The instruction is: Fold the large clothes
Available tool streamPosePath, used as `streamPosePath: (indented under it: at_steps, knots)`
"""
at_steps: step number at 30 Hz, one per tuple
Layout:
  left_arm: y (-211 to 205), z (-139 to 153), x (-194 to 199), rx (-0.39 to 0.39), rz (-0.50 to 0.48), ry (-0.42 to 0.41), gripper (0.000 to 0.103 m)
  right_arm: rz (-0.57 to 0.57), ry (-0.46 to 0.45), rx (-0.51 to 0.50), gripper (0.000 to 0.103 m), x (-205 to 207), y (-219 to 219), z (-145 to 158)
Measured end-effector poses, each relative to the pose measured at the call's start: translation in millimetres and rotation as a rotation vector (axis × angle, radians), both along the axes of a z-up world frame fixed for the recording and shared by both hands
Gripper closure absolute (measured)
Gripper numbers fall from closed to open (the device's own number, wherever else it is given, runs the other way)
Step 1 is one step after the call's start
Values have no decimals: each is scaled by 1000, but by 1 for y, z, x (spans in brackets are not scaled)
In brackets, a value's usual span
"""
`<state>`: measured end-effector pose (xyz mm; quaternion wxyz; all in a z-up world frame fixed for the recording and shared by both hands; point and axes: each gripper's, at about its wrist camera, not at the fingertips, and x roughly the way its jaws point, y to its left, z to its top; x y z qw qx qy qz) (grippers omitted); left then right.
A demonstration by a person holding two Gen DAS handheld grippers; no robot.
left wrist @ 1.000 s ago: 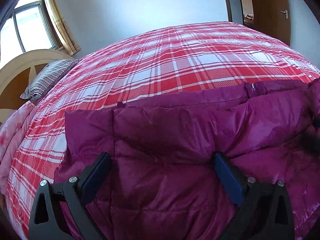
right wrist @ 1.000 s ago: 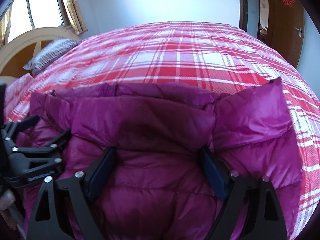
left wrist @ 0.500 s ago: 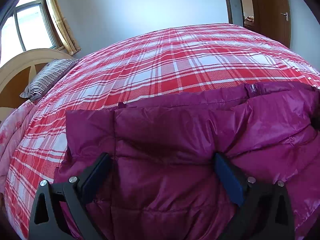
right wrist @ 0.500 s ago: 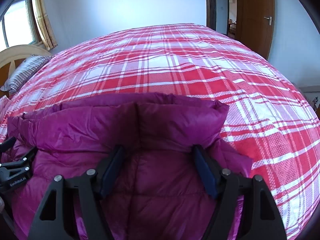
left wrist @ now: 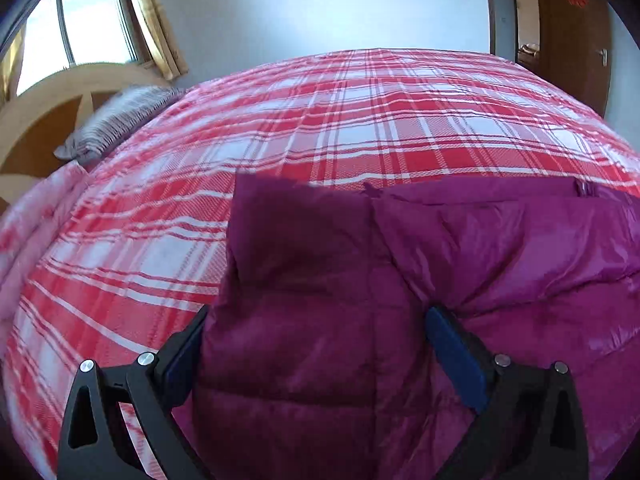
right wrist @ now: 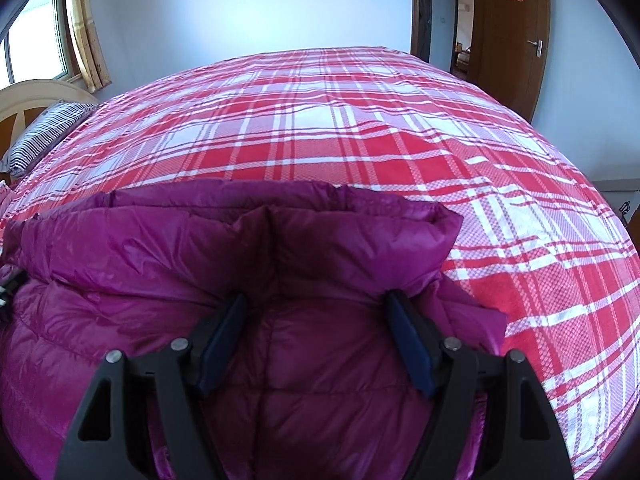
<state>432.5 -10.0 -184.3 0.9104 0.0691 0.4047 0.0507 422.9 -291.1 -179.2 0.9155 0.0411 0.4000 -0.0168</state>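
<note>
Both grippers clamp thick folds of the purple down jacket point(right wrist: 160, 280) near the bed's point(right wrist: 360, 140) near edge: left gripper point(left wrist: 316, 356) and right gripper point(right wrist: 316, 340) stand wide, bunching padding to carry the fold over.

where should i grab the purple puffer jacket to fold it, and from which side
Grip the purple puffer jacket at its thick rolled far edge, coming from the near side angled down over the quilting. That doubled ridge stands proud of the bedspread, so the fingers can pinch it.

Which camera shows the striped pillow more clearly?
The right wrist view: the striped pillow is sharp there, its dark stripes distinct, though the frame edge crops it. The left wrist view shows more of it, but blurred.
</note>
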Motion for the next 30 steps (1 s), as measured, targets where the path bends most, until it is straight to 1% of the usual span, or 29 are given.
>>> streamPosePath:
  at_steps: [3,10,15,19,21,23,26,28,30]
  knots:
    - [-4,-3,3,14,-3,-2,1,-1,2,-4,27,1,0,0]
    - [-2,-6,3,-2,-3,7,1,-4,4,-15,27,1,2,0]
    - [-5,-7,5,11,-1,5,1,-4,9,-31,27,1,4,1]
    - [-6,-8,5,17,1,1,1,9,-5,-27,27,-9,7,13]
    - [-7,-8,6,19,2,1,1,24,-37,-18,27,-22,14,25]
    - [-7,-8,5,19,2,1,1,52,-67,12,27,-34,24,37]
    - [-7,-8,6,19,2,0,1,133,-103,59,25,-49,51,50]
    - [-7,-9,6,17,3,0,1,191,-99,99,24,-55,72,47]
    - [-7,-8,6,15,3,-1,1,217,-75,85,24,-53,86,36]
